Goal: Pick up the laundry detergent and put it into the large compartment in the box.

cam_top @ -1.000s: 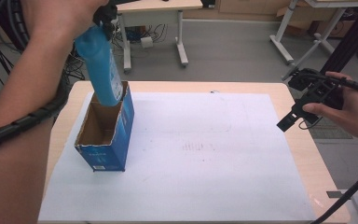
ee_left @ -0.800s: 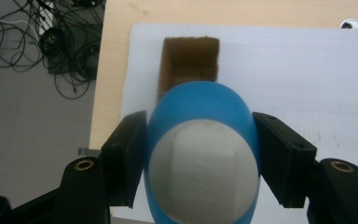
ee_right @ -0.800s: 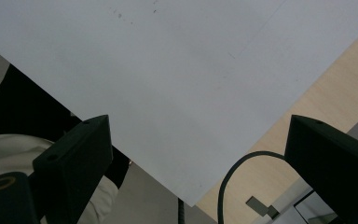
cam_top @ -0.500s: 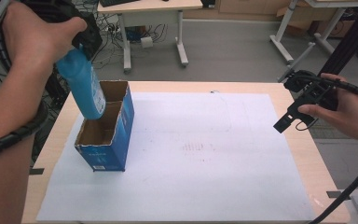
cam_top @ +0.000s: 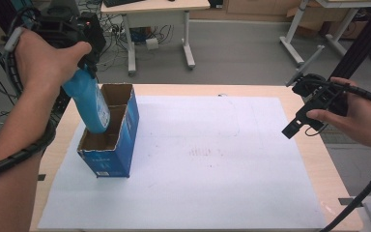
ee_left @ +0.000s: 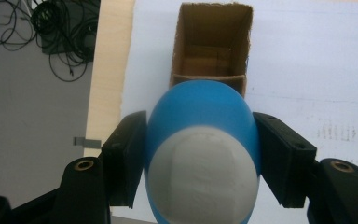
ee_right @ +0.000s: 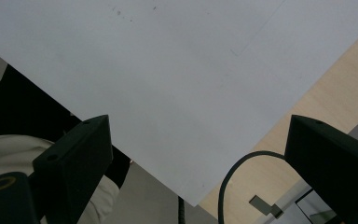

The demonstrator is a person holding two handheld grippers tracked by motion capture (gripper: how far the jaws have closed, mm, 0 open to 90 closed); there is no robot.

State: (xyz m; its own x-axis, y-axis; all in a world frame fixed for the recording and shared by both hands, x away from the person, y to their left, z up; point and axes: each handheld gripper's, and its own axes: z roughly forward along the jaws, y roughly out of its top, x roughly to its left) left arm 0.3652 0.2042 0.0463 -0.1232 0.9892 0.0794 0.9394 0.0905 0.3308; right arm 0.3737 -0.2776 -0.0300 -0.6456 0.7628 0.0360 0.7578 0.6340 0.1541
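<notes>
1. Right now the bench (cam_top: 251, 89) carries a white sheet (cam_top: 212, 164) with an open blue box (cam_top: 111, 140) on its left side.
2. A blue bottle (cam_top: 88, 104) hangs tilted, its low end just inside the box.
3. Holding the bottle is the left hand-held gripper (ee_left: 200, 149), with the box straight ahead of it.
4. Far off, the right hand-held gripper (ee_right: 200, 158) is spread wide and holds nothing.
</notes>
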